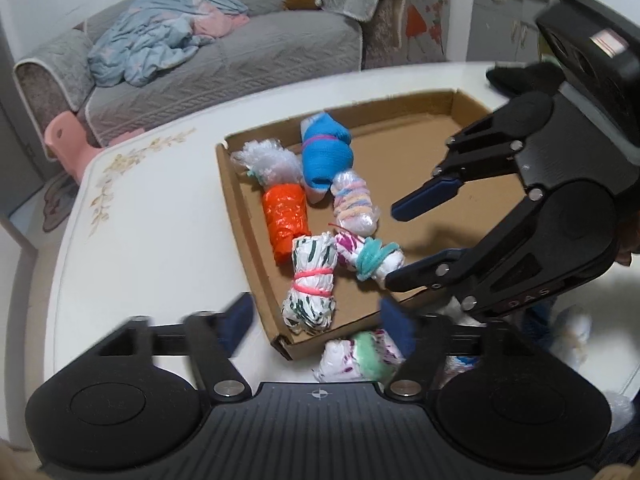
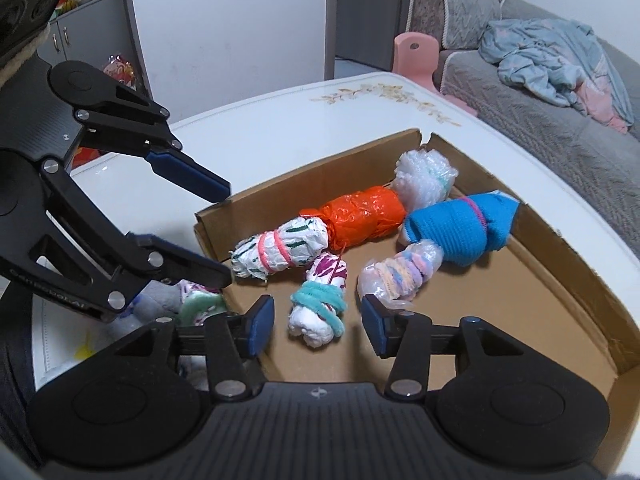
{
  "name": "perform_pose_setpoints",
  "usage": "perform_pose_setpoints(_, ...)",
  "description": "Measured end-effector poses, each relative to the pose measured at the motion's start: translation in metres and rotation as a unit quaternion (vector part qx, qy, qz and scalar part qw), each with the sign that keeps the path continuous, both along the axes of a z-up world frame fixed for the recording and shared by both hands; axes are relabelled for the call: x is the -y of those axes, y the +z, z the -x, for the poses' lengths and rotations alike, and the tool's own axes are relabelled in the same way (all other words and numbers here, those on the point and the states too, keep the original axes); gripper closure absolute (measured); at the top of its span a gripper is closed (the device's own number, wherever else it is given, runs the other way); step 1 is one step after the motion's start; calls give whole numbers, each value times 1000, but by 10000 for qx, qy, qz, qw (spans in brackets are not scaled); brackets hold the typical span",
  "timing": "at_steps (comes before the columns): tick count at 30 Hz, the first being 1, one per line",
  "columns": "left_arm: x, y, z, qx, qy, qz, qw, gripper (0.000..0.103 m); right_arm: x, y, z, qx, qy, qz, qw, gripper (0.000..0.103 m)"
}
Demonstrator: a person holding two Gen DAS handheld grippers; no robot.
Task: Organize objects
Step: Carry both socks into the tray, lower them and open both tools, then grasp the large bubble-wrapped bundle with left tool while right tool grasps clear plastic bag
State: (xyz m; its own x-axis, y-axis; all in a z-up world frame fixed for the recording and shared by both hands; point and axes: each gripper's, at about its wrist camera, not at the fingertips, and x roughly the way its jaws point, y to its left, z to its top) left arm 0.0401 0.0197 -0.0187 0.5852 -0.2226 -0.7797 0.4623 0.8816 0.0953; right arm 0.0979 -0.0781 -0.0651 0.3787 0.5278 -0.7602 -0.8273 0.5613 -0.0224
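A shallow cardboard tray (image 1: 240, 200) (image 2: 560, 240) on the white table holds several tied bundles: orange (image 1: 285, 216) (image 2: 360, 216), blue (image 1: 326, 156) (image 2: 460, 228), clear bubble wrap (image 1: 268, 162) (image 2: 424, 178), green-striped white (image 1: 310, 280) (image 2: 280, 250), pastel (image 1: 356, 204) (image 2: 400, 276), and one with a teal tie (image 1: 370, 258) (image 2: 320, 308). My right gripper (image 2: 316, 328) (image 1: 398, 240) is open, its fingers either side of the teal-tied bundle, not touching it. My left gripper (image 1: 316, 320) (image 2: 224, 232) is open at the tray's near corner, above a green-and-white bundle (image 1: 360, 356) (image 2: 196, 304) lying outside the tray.
More plastic bundles (image 1: 568, 328) lie on the table beside the tray. A grey sofa (image 1: 224, 52) with a blue blanket and a pink chair (image 1: 68, 140) stand beyond the table. A cabinet (image 2: 92, 32) stands by the wall.
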Motion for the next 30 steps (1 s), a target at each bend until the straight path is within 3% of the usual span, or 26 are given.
perform_pose_setpoints(2, -4, 8, 10, 87, 28, 46, 9999, 16, 7, 8, 8, 63, -18, -76, 9999, 52)
perform_pose_setpoints(5, -12, 18, 28, 221, 106, 131, 9996, 12, 22, 20, 23, 229, -108, -157, 9996, 38)
perform_pose_setpoints(12, -28, 19, 71, 370, 295, 377, 9982, 9, 58, 32, 69, 378, -252, -505, 9977, 28)
perform_pose_setpoints(18, -28, 11, 96, 372, 296, 310, 9984, 7, 66, 35, 96, 470, -164, -539, 9973, 27)
perform_pose_setpoints(30, -26, -21, 155, 274, 686, 1107, 9911, 6, 88, 11, 151, 414, -258, -783, 9957, 22)
